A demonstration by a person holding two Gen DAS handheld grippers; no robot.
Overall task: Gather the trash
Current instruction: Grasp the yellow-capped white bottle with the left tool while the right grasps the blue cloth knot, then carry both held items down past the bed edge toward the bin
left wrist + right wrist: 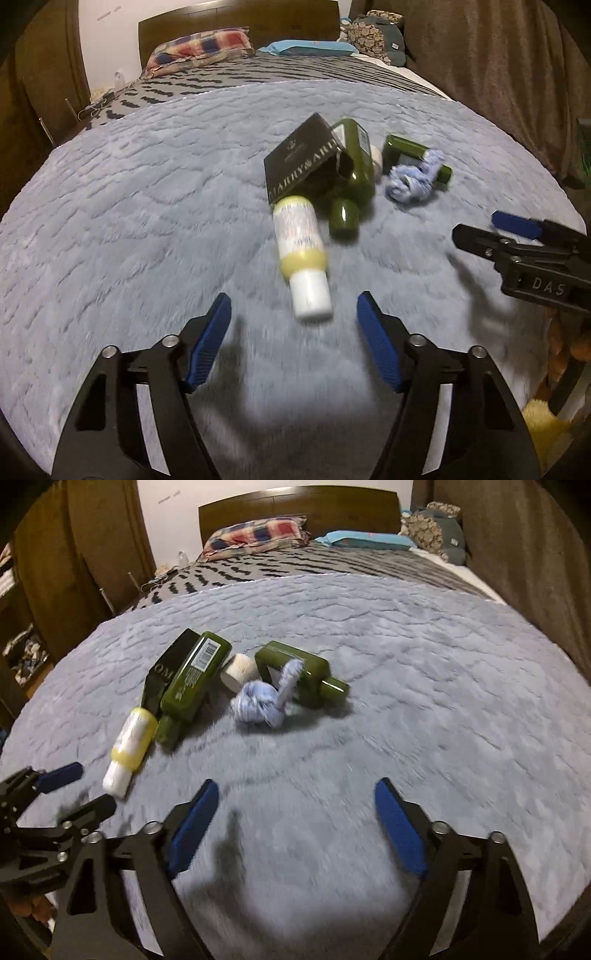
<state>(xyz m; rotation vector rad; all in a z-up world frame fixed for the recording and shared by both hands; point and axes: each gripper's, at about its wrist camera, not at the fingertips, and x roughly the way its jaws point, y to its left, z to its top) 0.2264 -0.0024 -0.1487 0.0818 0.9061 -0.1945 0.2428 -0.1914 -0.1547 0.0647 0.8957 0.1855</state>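
Note:
Trash lies in a pile on the grey-blue blanket [129,221]: a white and yellow bottle [303,251] [129,744], a black box [301,162] [162,672], a large green bottle [351,177] [192,686], a second green bottle [410,155] [306,672], a crumpled blue-white cloth [410,181] [262,705] and a small white roll [240,672]. My left gripper [293,310] is open, just short of the white bottle's cap. My right gripper [297,797] is open and empty, short of the cloth. It also shows in the left wrist view [476,230].
Pillows [199,48] [258,533], a blue pack [306,47] and a stuffed bag [376,37] lie at the headboard. Brown curtains [498,74] hang on the right. Shelves [22,646] stand at the left.

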